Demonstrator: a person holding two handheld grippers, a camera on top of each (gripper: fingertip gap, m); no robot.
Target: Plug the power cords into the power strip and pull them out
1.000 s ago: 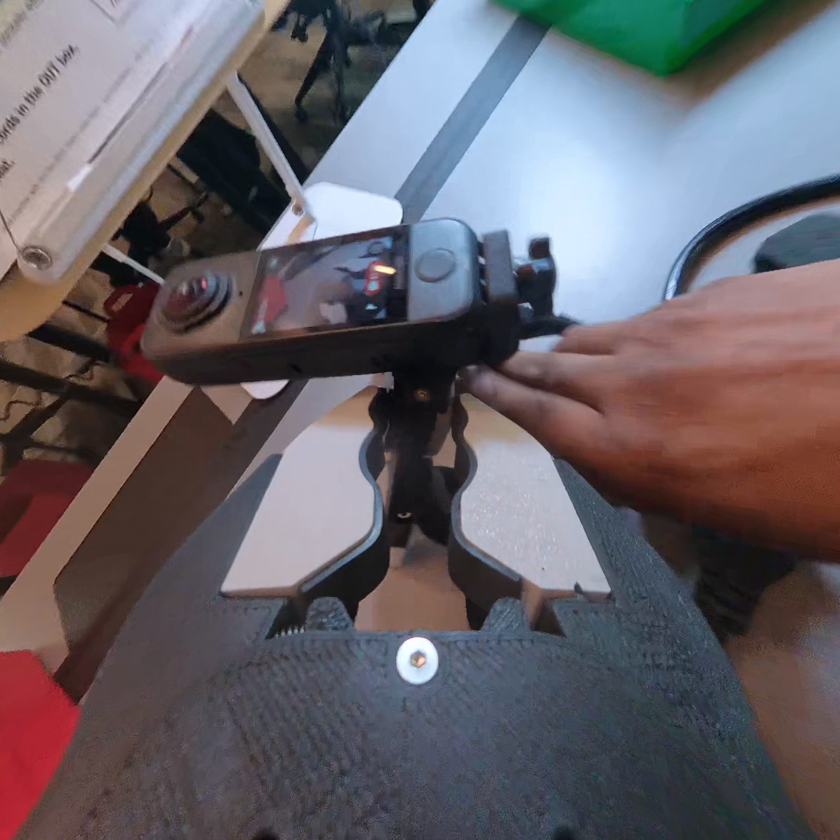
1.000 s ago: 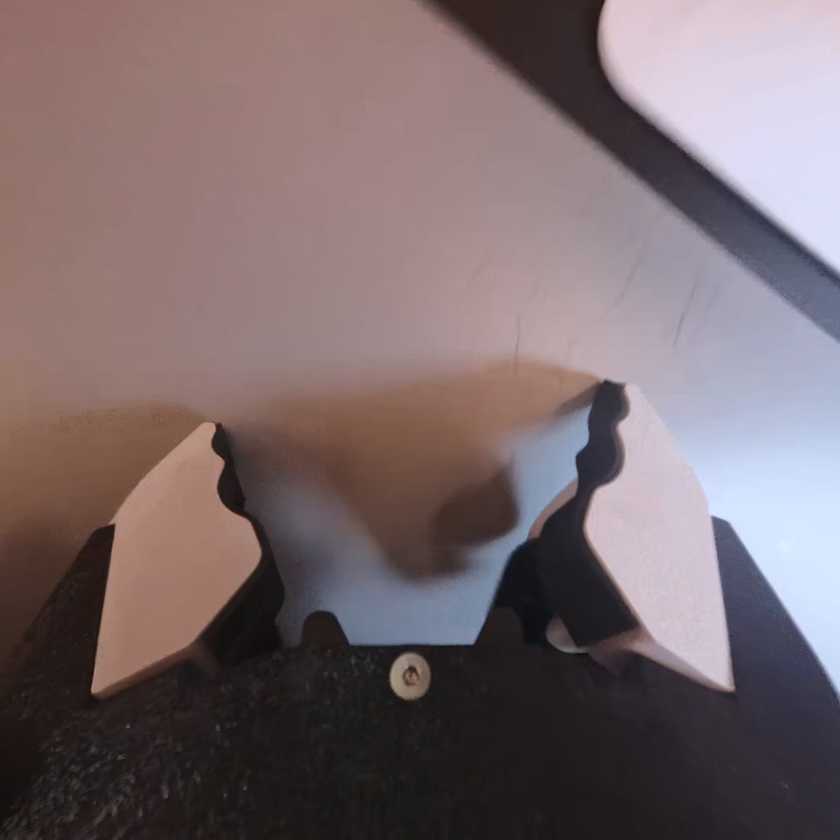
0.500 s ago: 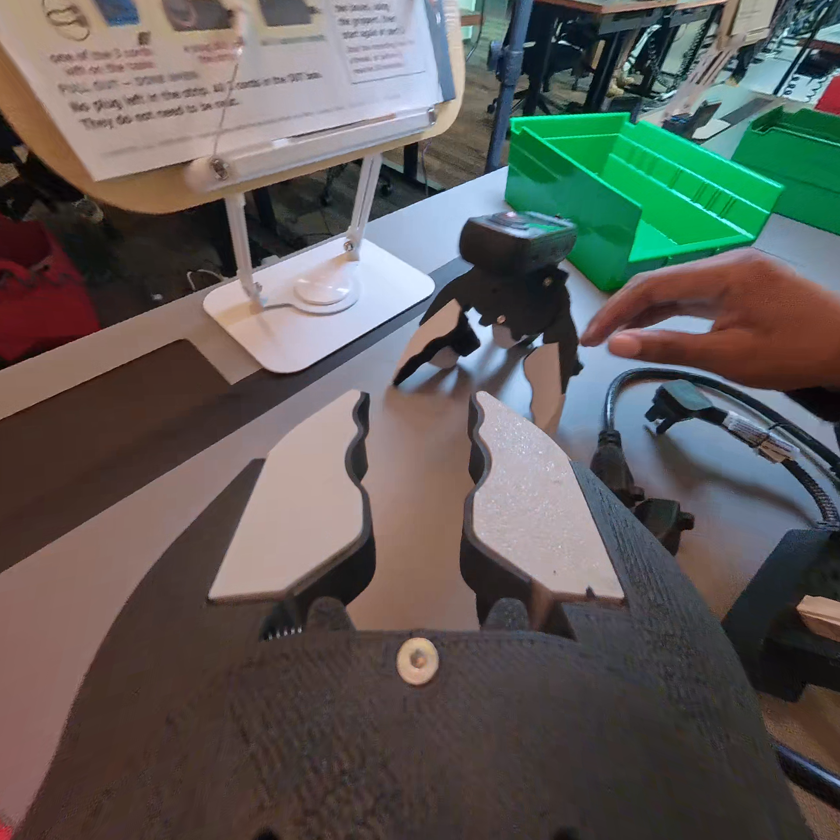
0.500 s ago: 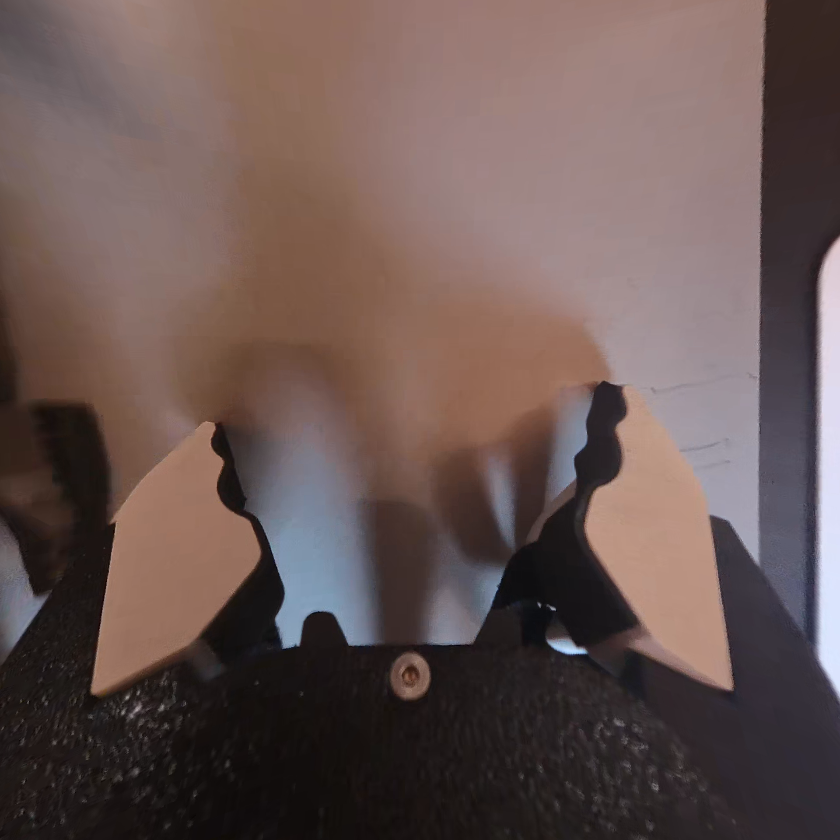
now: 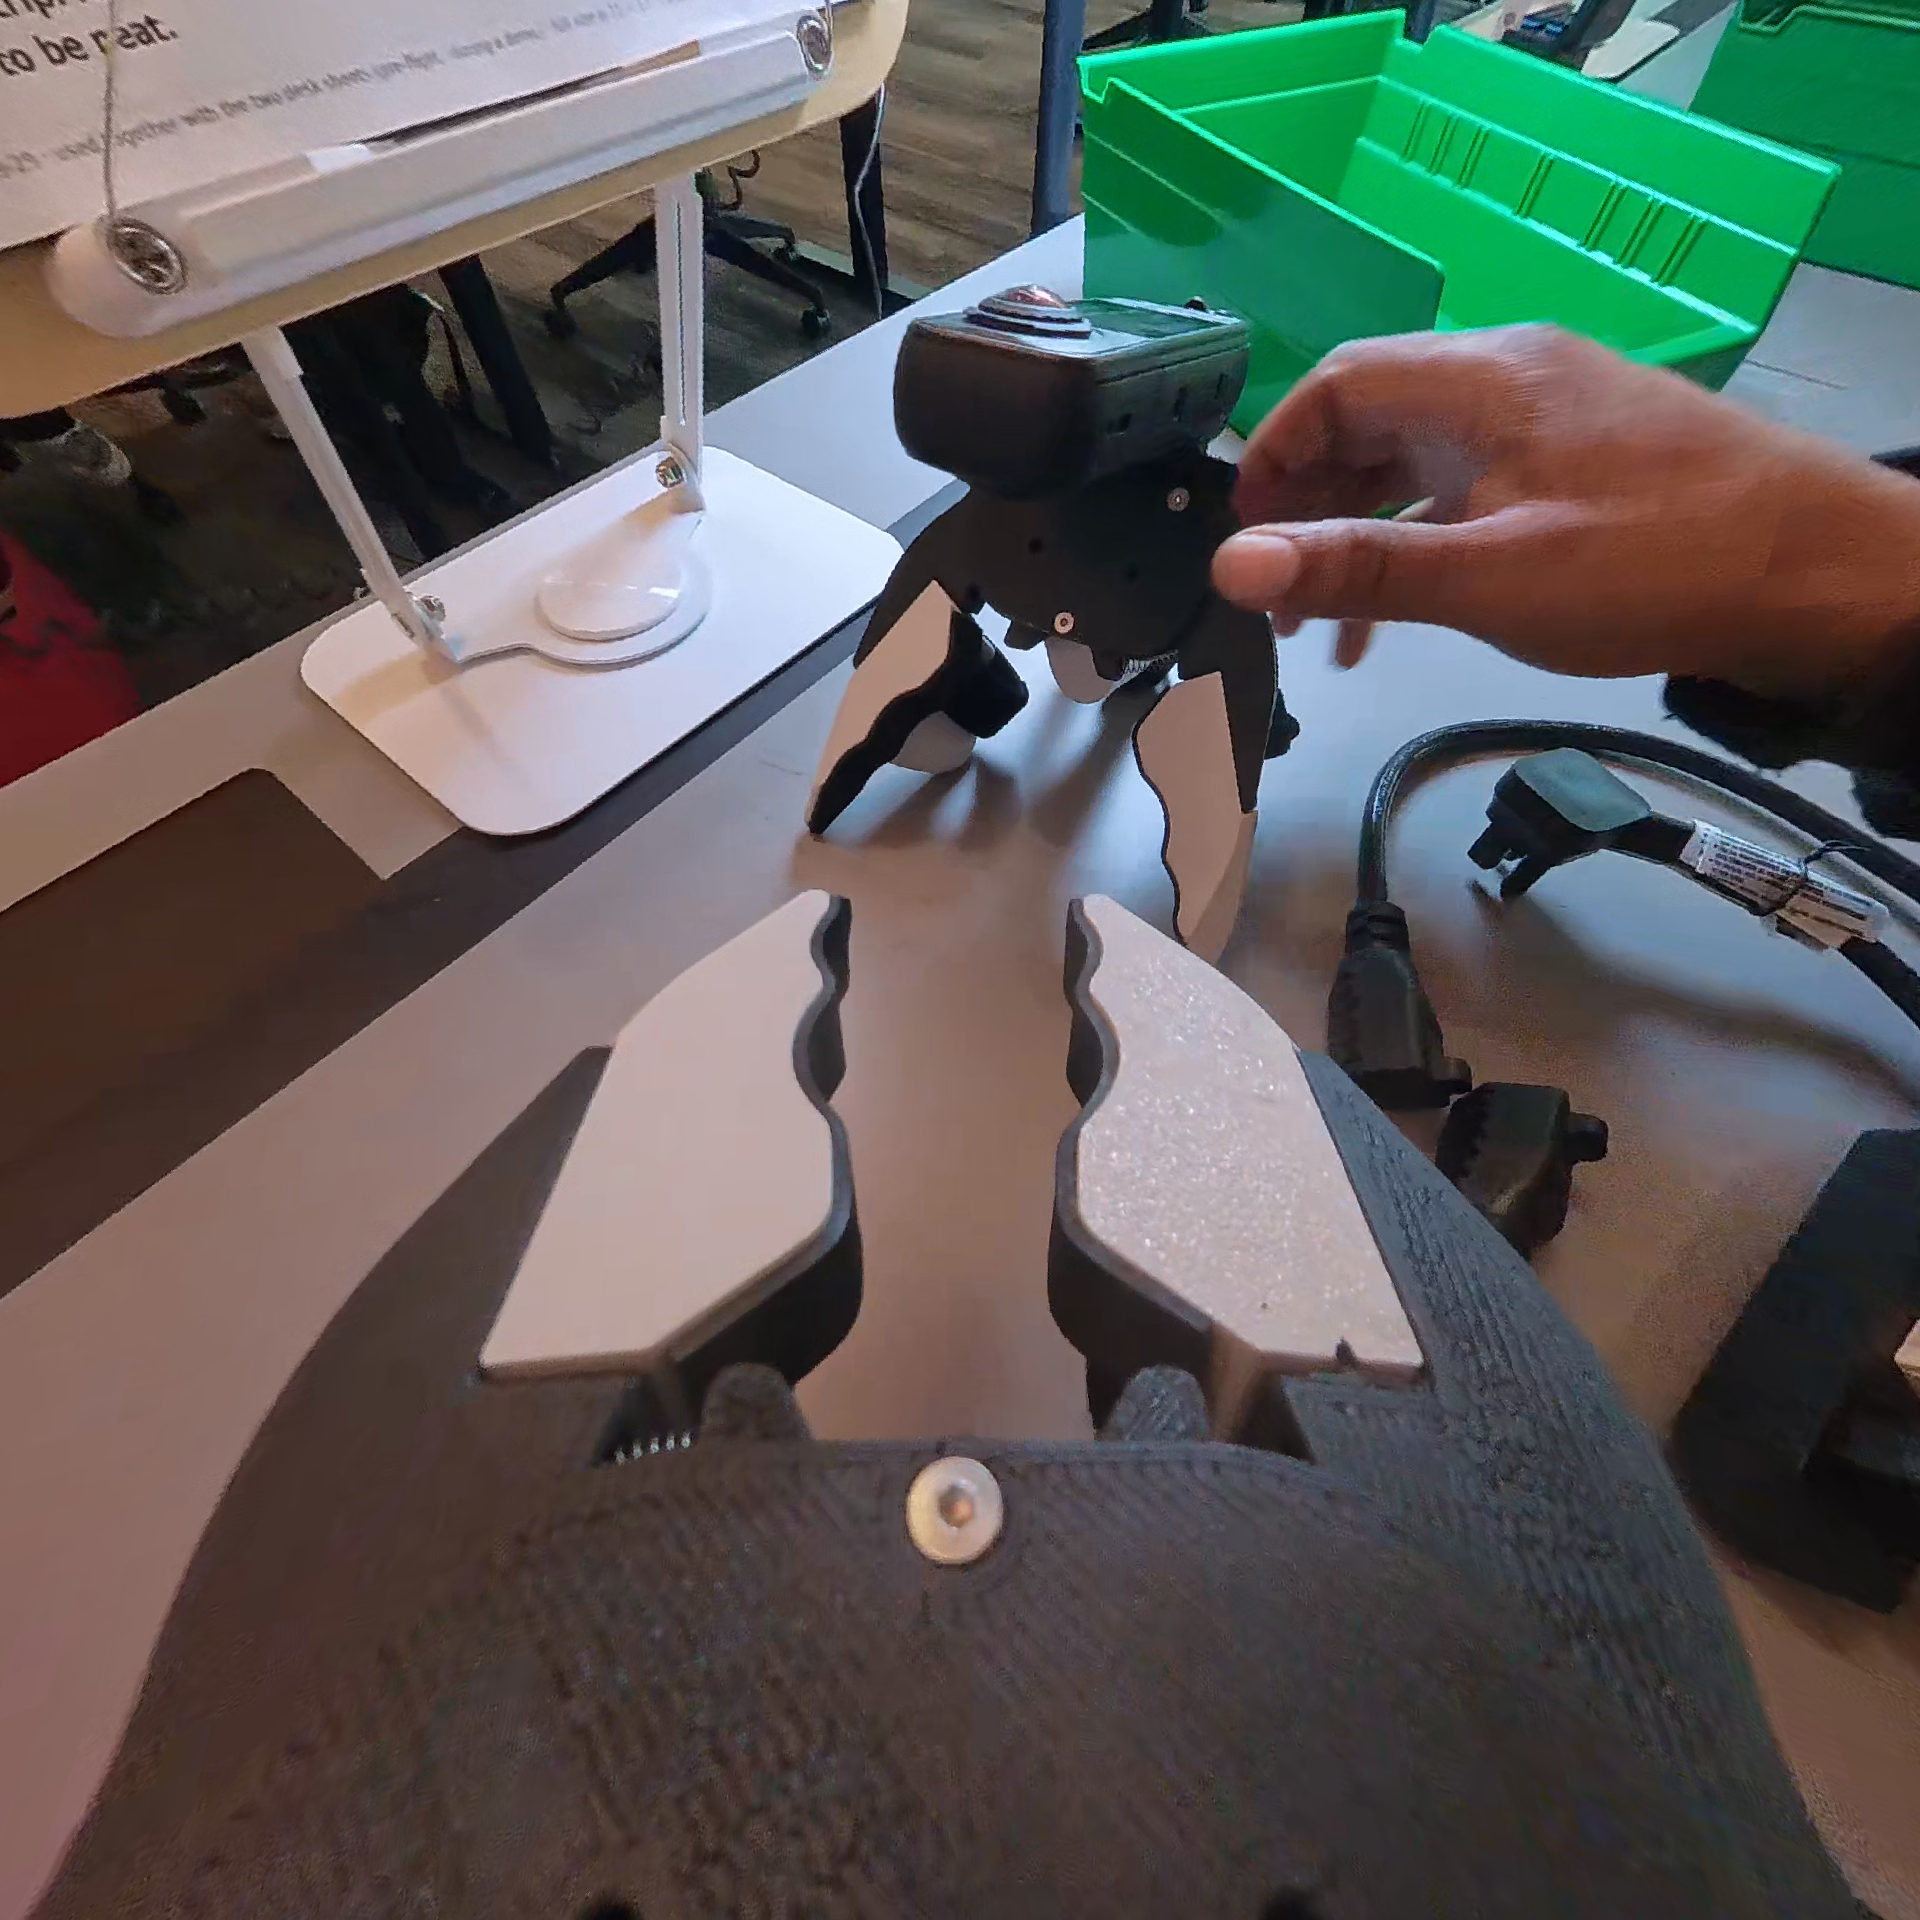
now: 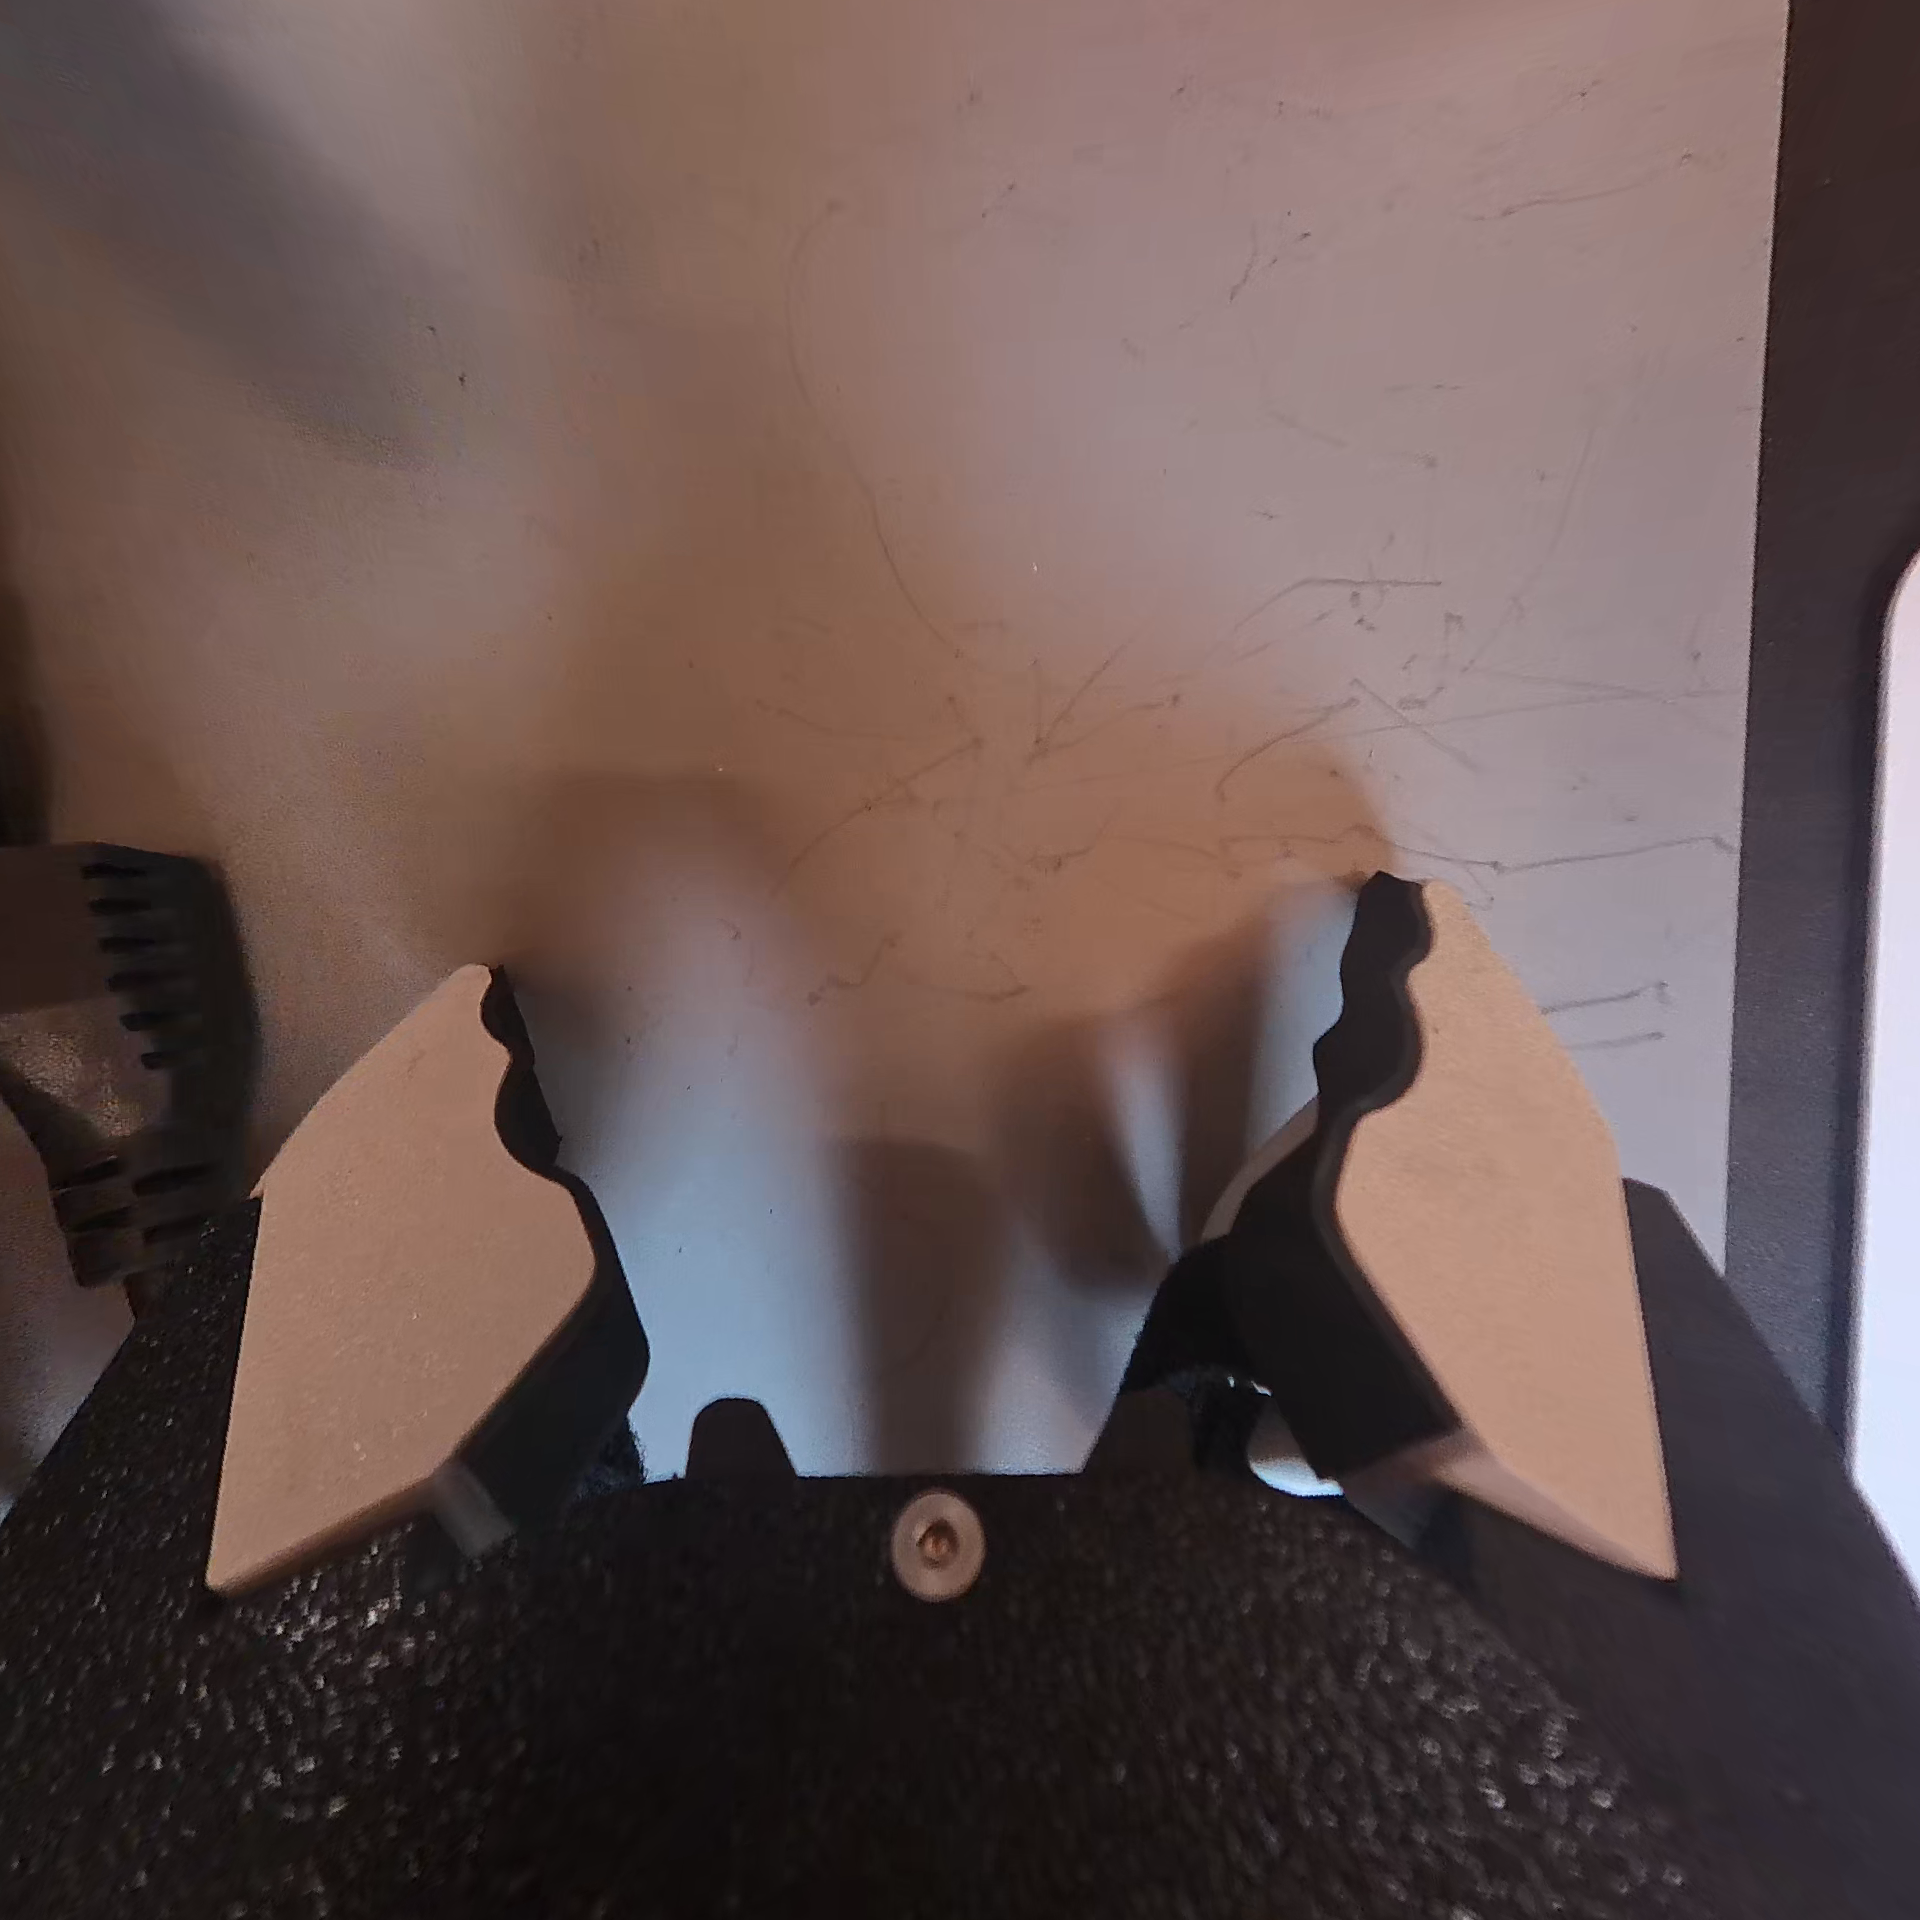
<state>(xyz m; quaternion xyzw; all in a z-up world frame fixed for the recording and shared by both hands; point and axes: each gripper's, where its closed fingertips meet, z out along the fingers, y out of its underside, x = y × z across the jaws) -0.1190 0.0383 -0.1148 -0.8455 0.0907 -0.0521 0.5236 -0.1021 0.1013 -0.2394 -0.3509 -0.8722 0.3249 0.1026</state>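
Observation:
My left gripper (image 5: 956, 914) is open and empty, low over the grey table (image 5: 312, 1299). My right gripper (image 5: 1013, 878) stands tips-down on the table just ahead of it, open and empty, with its black camera on top. A bare hand (image 5: 1507, 499) hovers at its right side, not gripping it. Black power cords lie to the right: a flat plug (image 5: 1558, 800), a cable end (image 5: 1387, 997) and another plug (image 5: 1517, 1143). In the right wrist view the right gripper (image 6: 940, 935) faces the bare tabletop, with a ribbed black cord end (image 6: 135, 1039) at the left edge.
A white document stand (image 5: 582, 675) sits at the back left. Green bins (image 5: 1403, 197) stand at the back right. A black block (image 5: 1818, 1351) lies at the right edge. A dark strip (image 6: 1808, 623) runs along the table.
The left gripper has swung from a tilted close-up of the right gripper's camera to a level view and then moved nearer. The hand has come closer to the right gripper, which has turned and settled.

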